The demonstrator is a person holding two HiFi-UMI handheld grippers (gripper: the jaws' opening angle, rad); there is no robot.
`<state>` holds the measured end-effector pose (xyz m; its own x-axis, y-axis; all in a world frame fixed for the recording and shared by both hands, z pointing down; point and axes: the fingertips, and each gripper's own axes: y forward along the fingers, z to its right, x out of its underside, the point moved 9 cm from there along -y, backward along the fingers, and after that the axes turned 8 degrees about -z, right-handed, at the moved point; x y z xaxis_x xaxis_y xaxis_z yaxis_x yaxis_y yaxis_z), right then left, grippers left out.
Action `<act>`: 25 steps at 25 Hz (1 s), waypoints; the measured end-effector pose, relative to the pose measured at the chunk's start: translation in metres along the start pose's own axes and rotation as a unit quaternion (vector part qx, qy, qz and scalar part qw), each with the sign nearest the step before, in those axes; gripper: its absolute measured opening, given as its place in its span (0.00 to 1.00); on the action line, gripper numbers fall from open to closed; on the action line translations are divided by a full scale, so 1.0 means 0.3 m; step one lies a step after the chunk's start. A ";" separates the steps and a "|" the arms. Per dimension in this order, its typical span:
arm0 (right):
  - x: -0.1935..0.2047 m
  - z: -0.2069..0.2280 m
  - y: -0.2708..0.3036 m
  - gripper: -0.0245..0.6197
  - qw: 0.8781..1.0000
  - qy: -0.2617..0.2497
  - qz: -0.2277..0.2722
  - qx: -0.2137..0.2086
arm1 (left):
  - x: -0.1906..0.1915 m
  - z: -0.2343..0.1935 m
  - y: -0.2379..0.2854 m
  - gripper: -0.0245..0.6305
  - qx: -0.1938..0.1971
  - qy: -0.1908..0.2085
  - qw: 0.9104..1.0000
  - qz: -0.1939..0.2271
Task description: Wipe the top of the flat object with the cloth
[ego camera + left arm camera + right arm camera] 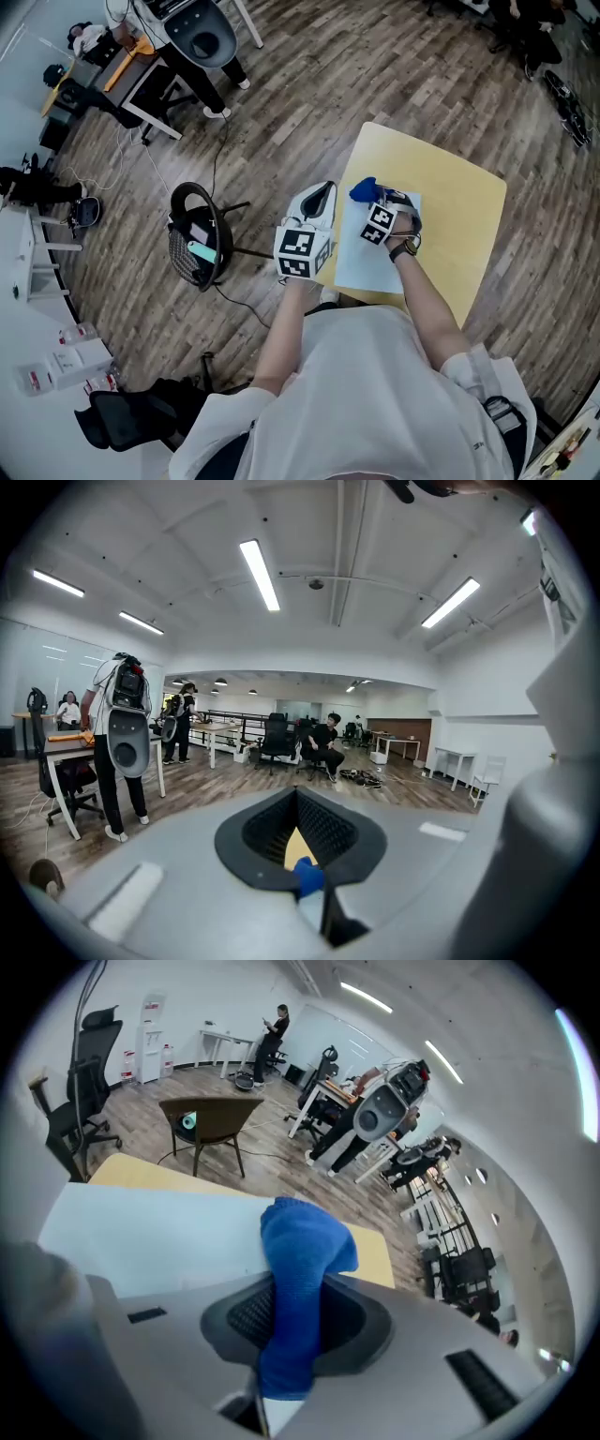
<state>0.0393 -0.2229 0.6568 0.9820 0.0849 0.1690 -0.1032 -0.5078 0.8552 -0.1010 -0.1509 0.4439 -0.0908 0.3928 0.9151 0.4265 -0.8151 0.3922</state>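
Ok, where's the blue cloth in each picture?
Head view: the blue cloth is near the centre, at the flat white object's top-left corner.
Left gripper view: a small blue bit, low centre, peeking through the left tool.
Right gripper view: dead centre, pinched in the right tool.
Shared landmark: the yellow table.

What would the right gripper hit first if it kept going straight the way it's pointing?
Probably the flat pale sheet, near its far edge; depth is unclear. The blue cloth in its fingers leads.
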 end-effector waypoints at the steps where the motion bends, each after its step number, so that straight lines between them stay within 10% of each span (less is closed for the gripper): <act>1: 0.042 0.005 -0.005 0.17 1.000 0.008 -0.007 0.003 | -0.003 0.012 0.010 0.04 0.005 0.002 1.000 -0.001; 14: 0.440 0.016 -0.056 0.17 0.991 0.094 -0.090 0.028 | -0.027 0.142 0.074 0.04 0.054 0.022 0.998 -0.002; 25: -0.045 -0.007 -0.121 0.18 0.998 0.042 0.056 -0.007 | -0.014 0.071 -0.016 0.04 0.010 -0.008 1.000 0.010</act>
<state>0.0295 -0.2039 0.6246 0.9475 0.1002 0.3035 -0.2139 -0.5069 0.8350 -0.0836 -0.1397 0.4361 -0.0685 0.3830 0.9212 0.4465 -0.8140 0.3716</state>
